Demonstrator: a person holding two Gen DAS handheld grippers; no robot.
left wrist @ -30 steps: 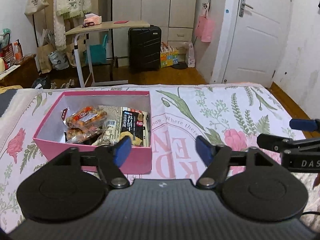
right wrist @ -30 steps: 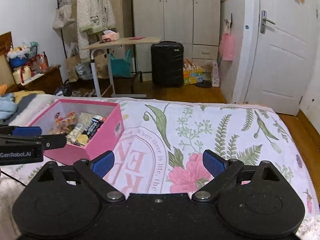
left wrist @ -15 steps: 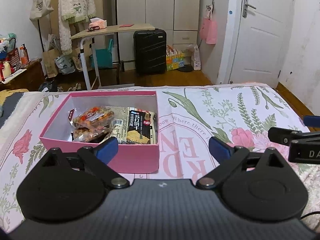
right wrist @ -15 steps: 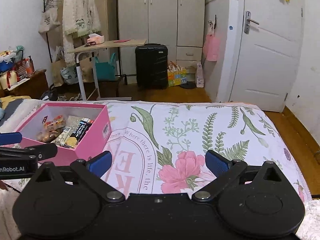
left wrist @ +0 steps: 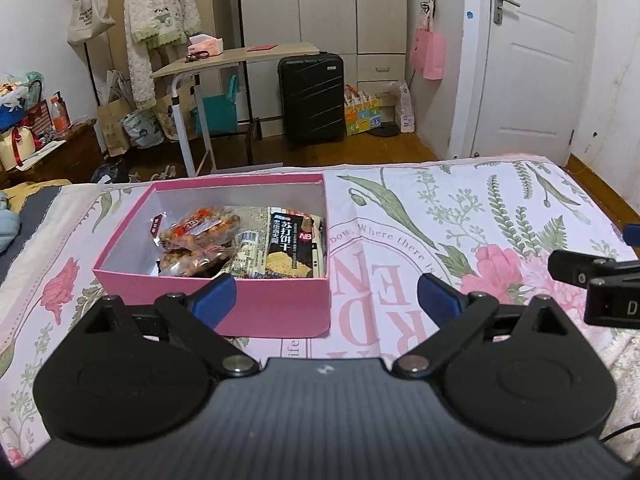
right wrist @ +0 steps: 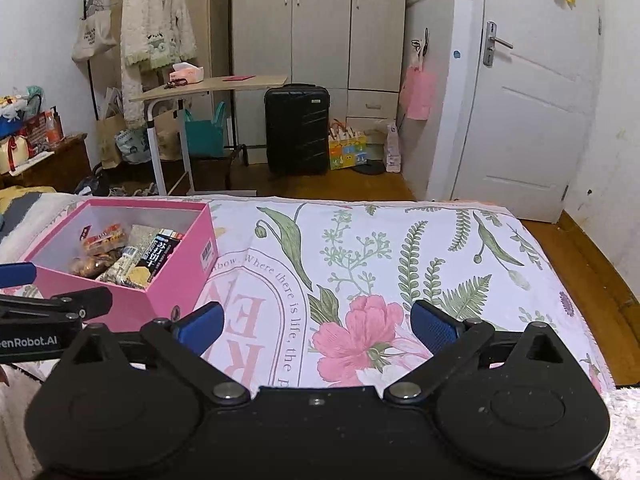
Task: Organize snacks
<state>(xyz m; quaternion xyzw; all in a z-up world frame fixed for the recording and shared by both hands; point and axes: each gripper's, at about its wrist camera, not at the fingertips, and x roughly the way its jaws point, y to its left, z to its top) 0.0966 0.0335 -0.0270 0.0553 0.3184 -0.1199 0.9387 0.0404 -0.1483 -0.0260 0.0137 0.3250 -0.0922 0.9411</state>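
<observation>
Starting nearest the cameras: two grippers, both over the bed. The left gripper (left wrist: pixel 324 294) stands with its jaws spread wide and nothing between them; its blue pads (left wrist: pixel 212 300) sit just in front of the near wall of the box. The right gripper (right wrist: pixel 316 326) is likewise spread wide and holds nothing, hovering over a pink flower print on the bedspread (right wrist: pixel 400 248).

One pink box (left wrist: pixel 256 304), open-topped, rests on the bedspread toward the left side of the bed. Inside it lie the snacks: two clear packets of reddish-brown snacks (left wrist: pixel 200 230) on the left, one above the other, one black cracker packet (left wrist: pixel 291 246) against the right wall, and one pale printed packet (left wrist: pixel 248 256) between them. Total visible: four packets; whether more lie beneath cannot be told.

Surface: a white floral bedspread with green ferns, pink flowers and pink lettering.

Beyond the foot of the bed: wooden floor, one black suitcase (right wrist: pixel 298 128), one small wheeled desk (right wrist: pixel 208 84), one clothes rack with a cream cardigan (right wrist: pixel 154 32), one grey wardrobe (right wrist: pixel 320 20), one white door (right wrist: pixel 532 112), shut, and one pink bag (right wrist: pixel 419 94) hanging beside it.
</observation>
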